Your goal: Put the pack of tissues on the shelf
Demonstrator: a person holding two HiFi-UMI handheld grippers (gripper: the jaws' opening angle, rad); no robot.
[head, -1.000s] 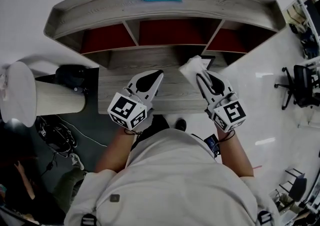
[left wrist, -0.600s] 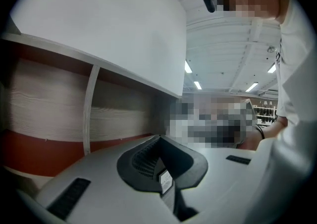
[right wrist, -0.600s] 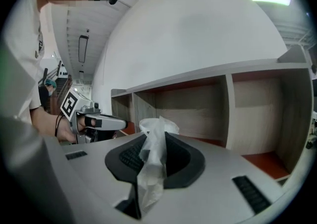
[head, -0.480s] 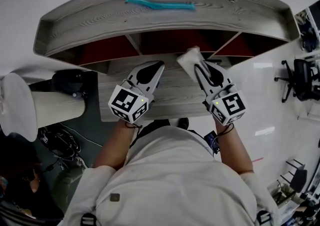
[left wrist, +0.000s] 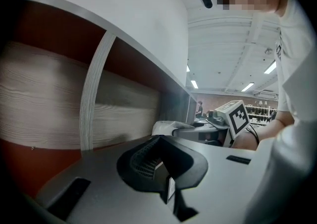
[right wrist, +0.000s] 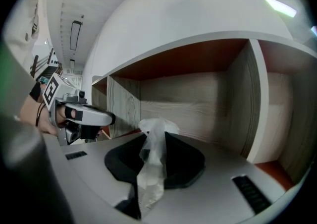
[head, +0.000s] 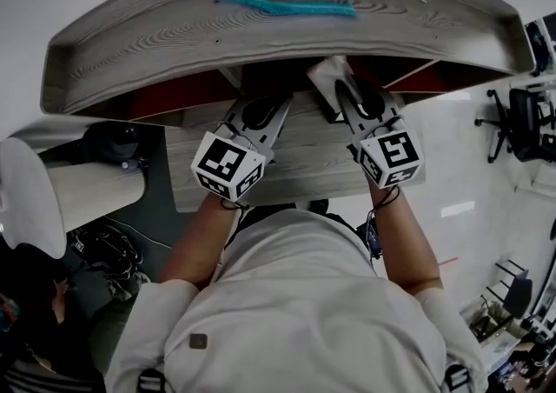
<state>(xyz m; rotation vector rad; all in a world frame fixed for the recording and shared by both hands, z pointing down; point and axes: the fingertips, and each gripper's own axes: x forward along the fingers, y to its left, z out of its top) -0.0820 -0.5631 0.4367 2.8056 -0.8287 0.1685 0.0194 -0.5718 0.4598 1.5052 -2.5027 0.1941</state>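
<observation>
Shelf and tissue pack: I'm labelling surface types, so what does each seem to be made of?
Shelf: pale grey board with streaky wood grain and a matte finish, probably laminate rather than solid wood, though the look leaves that open. Tissue pack: thin, whitish, translucent plastic film, judging by its crinkled, twisted folds.

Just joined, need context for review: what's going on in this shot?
A person works two hand-held grippers at a wooden shelf. The right hand-held gripper is clamped on the pack of tissues, whose crinkled plastic sticks up between the jaws. It sits at the mouth of the middle compartment, and the pack is not yet set down. The left hand-held gripper is alongside, jaws together and empty. A teal item lies on the shelf's top.
</observation>
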